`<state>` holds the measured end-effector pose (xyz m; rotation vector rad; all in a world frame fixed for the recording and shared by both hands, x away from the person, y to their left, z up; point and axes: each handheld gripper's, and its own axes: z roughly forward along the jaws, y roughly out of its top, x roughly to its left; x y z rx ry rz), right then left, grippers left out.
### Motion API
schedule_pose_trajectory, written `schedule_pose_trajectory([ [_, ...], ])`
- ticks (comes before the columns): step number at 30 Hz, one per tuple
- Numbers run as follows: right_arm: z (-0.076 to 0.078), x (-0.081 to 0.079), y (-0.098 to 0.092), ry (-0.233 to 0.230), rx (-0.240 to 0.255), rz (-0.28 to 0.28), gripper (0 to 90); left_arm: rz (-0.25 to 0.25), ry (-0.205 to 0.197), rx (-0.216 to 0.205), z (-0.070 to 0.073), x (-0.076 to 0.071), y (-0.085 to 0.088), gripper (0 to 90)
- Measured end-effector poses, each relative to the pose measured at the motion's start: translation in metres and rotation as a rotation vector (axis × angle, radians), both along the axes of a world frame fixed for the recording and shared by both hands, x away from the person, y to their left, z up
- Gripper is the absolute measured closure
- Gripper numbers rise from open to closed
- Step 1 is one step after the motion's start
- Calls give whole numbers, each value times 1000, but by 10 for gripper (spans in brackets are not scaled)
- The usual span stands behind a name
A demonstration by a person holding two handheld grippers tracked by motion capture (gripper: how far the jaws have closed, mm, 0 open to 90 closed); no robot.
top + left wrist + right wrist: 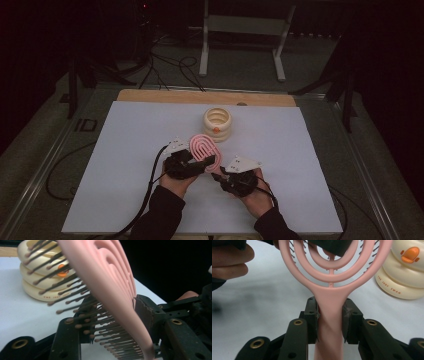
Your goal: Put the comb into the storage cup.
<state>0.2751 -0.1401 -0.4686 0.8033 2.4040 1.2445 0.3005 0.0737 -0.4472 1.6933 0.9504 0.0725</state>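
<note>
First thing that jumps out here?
The pink hairbrush, held off the white table near its middle by both grippers: the right gripper clamps the handle, the left gripper grips the head, bristles against one pad. Just behind stands a cream ringed pot with an orange duck mark.

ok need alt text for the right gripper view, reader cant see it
The right claw grips the handle of a pink hairbrush between its two black jaws, the looped head rising toward the top of the frame over a white table. A cream ringed duck-face container stands at right, and fingers show at upper left.
</note>
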Motion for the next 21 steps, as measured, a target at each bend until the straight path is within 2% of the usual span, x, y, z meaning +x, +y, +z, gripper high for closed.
schedule_pose_trajectory([
  [3, 1, 1, -1, 1, 9, -5, 699, -11, 9, -36, 1, 0, -2, 605],
  [6, 1, 1, -2, 0, 14, -7, 698, -13, 12, -42, 2, 0, -2, 623],
  [7, 1, 1, -2, 0, 14, -7, 698, -25, 14, -57, 4, -1, -5, 623],
  [14, 2, 2, -4, 9, 39, -13, 690, -29, 3, -52, 8, 0, -7, 643],
  [21, 3, 2, -5, 3, 46, -6, 552, 5, -14, -51, 11, 0, -2, 644],
])
